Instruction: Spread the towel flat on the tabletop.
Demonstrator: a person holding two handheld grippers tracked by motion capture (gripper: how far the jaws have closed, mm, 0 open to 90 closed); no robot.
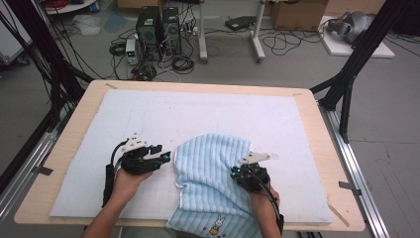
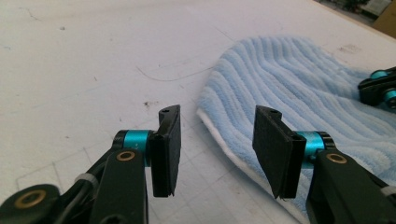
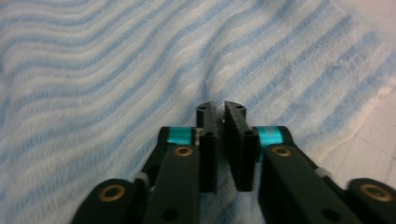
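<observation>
The right gripper's (image 3: 220, 112) jaws stood together over the towel (image 1: 213, 173), a narrow slit between the pads — whether cloth was pinched there could not be told. The left gripper's (image 2: 217, 140) jaws stood apart with nothing between them, just off the towel's left hem, above the white mat (image 1: 148, 114). The blue ribbed towel lay rumpled at the mat's near edge — its embroidered end hanging over the table's (image 1: 322, 148) front edge.

Ribbed fluffy cloth towel (image 1: 213, 173)
</observation>
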